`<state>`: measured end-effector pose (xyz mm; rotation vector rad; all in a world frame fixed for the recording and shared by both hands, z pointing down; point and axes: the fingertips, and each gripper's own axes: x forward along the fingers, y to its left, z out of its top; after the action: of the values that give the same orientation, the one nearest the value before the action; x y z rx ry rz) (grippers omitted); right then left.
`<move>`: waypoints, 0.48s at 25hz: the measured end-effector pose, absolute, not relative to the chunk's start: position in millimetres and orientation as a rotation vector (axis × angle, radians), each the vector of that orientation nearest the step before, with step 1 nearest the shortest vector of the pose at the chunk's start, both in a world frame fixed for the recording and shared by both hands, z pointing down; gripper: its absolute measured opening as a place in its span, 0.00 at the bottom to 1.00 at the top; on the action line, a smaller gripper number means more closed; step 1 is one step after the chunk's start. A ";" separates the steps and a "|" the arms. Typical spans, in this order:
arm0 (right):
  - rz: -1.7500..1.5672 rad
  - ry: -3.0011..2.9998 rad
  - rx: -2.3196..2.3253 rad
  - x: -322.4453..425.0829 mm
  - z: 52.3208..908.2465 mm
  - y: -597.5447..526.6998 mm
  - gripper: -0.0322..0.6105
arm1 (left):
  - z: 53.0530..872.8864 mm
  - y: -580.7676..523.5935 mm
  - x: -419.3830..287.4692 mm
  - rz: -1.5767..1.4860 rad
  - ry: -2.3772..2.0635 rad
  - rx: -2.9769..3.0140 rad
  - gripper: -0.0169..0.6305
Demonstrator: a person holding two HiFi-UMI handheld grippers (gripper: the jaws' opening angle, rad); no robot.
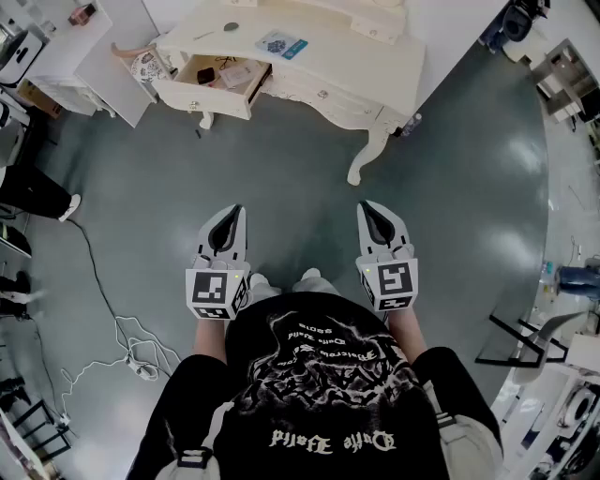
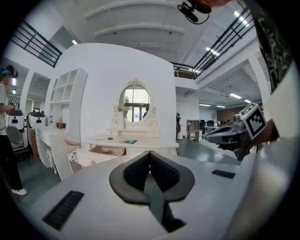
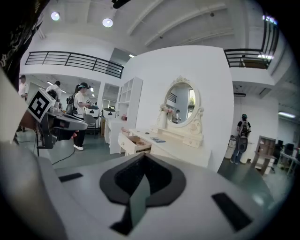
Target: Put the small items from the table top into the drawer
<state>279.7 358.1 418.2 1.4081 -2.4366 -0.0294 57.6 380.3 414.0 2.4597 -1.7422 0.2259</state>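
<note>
A blue card (image 1: 281, 44) lies on the cream tabletop (image 1: 349, 49) close to its front edge, just behind the right end of the open drawer (image 1: 217, 86). A small dark item (image 1: 232, 27) sits to its left, nearer the back edge. The drawer is pulled out below the tabletop's left front corner and has a dark thing and a pale pinkish thing inside; what they are is too small to tell. An oval mirror (image 2: 135, 101) stands at the back of the table, and a chair (image 1: 142, 64) stands just beside the left end. Well apart from the table, over the grey-green floor (image 1: 300, 159), the left gripper (image 1: 232, 217) and right gripper (image 1: 370, 214) are held side by side and point toward the table. Each gripper view shows its dark pads pressed together with nothing between them. A pale cable (image 1: 122, 330) trails over the floor at the person's left.
</note>
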 end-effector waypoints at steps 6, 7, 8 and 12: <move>0.038 -2.420 1.399 280.3 431.4 361.8 0.06 | 420.7 376.6 66.0 0.248 -1.707 2.455 0.05; 0.046 -2.419 1.398 280.8 433.2 360.7 0.06 | 421.2 374.6 67.6 0.251 -1.704 2.457 0.05; 0.051 -2.420 1.396 281.3 434.7 359.3 0.06 | 421.9 372.7 69.2 0.253 -1.701 2.457 0.05; 0.059 -2.421 1.379 283.5 438.4 353.1 0.06 | 426.0 366.5 76.9 0.270 -1.687 2.453 0.05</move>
<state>283.5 353.1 438.4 1.3786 -2.4214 0.0594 76.9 366.5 426.0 2.4531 -1.6873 0.2705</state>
